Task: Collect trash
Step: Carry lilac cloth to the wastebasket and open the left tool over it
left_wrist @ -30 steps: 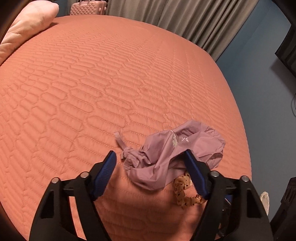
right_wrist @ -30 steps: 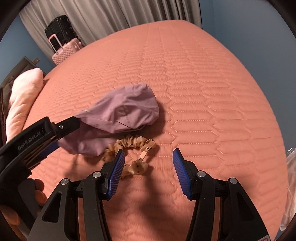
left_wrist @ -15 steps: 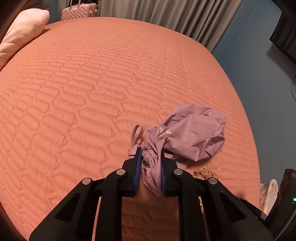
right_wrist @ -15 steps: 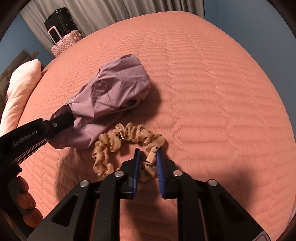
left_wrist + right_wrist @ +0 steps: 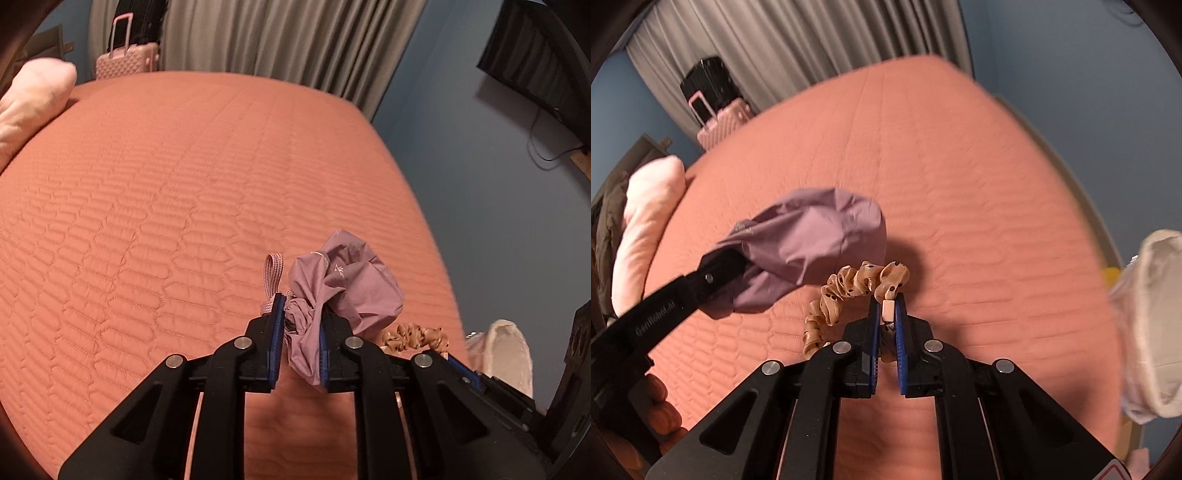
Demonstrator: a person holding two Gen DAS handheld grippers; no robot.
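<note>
Both tongs loaded, carry step: left tongs clamped on mauve pouch, right tongs pinching spotted scrunchie, both above bed. Next: swing to white bin bag, release inside.

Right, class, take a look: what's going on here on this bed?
A person holds a gripper in each hand above the orange quilted bedspread. The left gripper is clamped on a crumpled mauve fabric pouch. The right gripper pinches a tan dotted scrunchie. A white bag sits open at the bedside.
</note>
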